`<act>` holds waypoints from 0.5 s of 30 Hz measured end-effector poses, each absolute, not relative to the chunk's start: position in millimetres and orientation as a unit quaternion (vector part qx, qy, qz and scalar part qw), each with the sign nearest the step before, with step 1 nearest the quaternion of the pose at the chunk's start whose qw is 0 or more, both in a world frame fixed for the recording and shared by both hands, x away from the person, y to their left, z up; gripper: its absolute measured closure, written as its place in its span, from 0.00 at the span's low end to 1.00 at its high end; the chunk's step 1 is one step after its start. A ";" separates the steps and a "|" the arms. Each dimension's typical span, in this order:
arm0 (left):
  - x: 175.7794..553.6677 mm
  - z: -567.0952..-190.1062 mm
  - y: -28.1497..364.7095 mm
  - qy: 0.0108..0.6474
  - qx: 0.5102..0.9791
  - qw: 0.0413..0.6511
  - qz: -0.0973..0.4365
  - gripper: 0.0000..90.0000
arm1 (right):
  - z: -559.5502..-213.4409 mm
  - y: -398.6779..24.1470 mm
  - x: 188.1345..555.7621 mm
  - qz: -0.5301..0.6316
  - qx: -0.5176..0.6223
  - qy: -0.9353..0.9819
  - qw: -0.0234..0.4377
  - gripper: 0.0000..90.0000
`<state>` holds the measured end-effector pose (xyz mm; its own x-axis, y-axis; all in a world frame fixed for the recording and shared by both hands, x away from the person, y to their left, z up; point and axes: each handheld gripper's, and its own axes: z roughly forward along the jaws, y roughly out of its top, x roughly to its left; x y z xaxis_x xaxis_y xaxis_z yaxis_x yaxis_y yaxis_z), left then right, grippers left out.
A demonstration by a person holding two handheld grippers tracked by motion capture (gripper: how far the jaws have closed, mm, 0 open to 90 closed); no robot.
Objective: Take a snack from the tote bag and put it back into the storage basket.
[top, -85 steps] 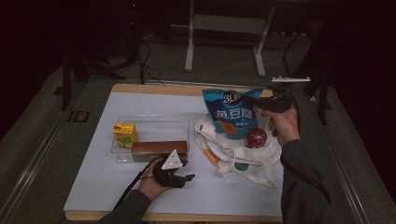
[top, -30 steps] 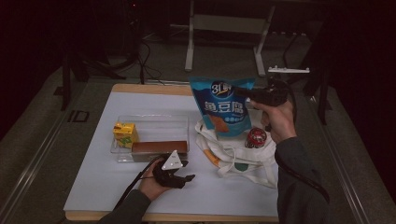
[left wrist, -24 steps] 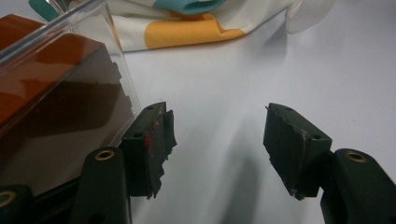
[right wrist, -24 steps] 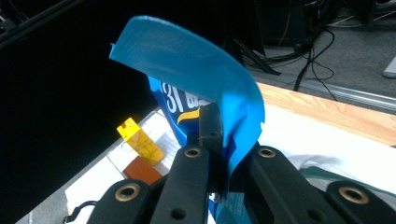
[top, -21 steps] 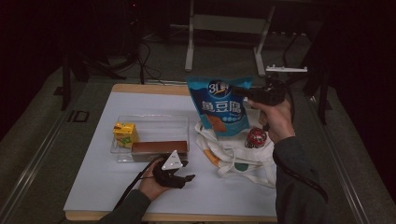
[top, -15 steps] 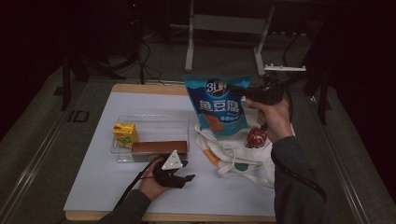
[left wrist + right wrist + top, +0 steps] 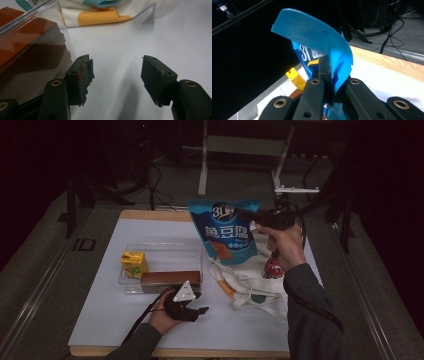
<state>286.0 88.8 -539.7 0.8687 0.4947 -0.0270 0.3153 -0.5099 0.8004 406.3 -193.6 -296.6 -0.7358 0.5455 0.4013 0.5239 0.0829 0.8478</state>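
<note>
- Right tool [image 7: 250,215] of mine is clamped on the top edge of the blue snack bag [image 7: 226,231], which hangs clear above the white worktop [image 7: 100,320], over the far edge of the cloth tote bag [image 7: 250,282].
- From the right gripper view, the blue snack bag [image 7: 317,37] curls up out of my two black jaws, pinched between them.
- My left tool [image 7: 192,306] rests low on the worktop at the near side, just in front of the clear plastic box [image 7: 165,251]; its jaws stand apart with nothing between them.
- From the left gripper view, my left tool [image 7: 116,75] has one pad close beside the clear plastic box [image 7: 60,25]; whether they touch I cannot tell.
- A brown carton [image 7: 170,277] lies along the near wall inside the box, and a yellow drink carton [image 7: 134,263] stands at its left end.
- A red-topped can [image 7: 272,269] sits on the tote bag, just below my right hand [image 7: 285,247].
</note>
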 end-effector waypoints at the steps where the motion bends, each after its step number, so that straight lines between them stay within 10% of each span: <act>1: 286.1 -539.7 88.8 0.235 0.863 0.436 0.103 0.45 | -296.4 -192.6 406.8 0.571 0.362 0.736 0.010 0.99; 15: 286.5 -539.7 89.7 0.236 0.861 0.440 0.100 0.45 | -291.5 -165.9 408.2 0.576 0.347 0.740 -0.003 0.99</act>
<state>286.5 89.7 -539.7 0.8686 0.4942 -0.0366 0.3190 -0.5011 0.8044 408.2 -165.9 -291.5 -0.7596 0.5099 0.4037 0.5162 0.0952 0.8511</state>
